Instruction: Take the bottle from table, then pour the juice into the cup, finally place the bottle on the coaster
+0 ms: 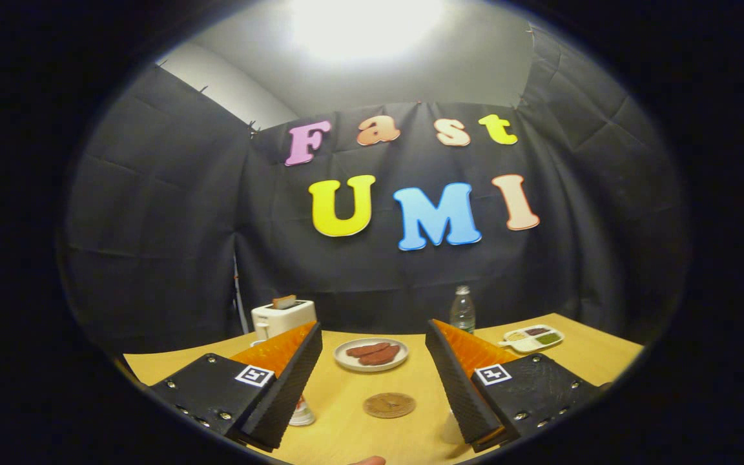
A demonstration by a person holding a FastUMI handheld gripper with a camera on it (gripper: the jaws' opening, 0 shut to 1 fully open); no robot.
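With the tool (373,361) wide open and empty above the tabletop (346,433), the take step was pending, calling for descent to the partly hidden bottle (301,413) beside the coaster (389,405).

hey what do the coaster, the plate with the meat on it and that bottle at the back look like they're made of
The open tongs hold nothing. Coaster: probably wood or cork, a matte brown disc with a faint pattern. Plate: likely ceramic or melamine, pale with a smooth rim. Bottle: clear plastic by its see-through ribbed body and pale cap, though glass can't be ruled out.
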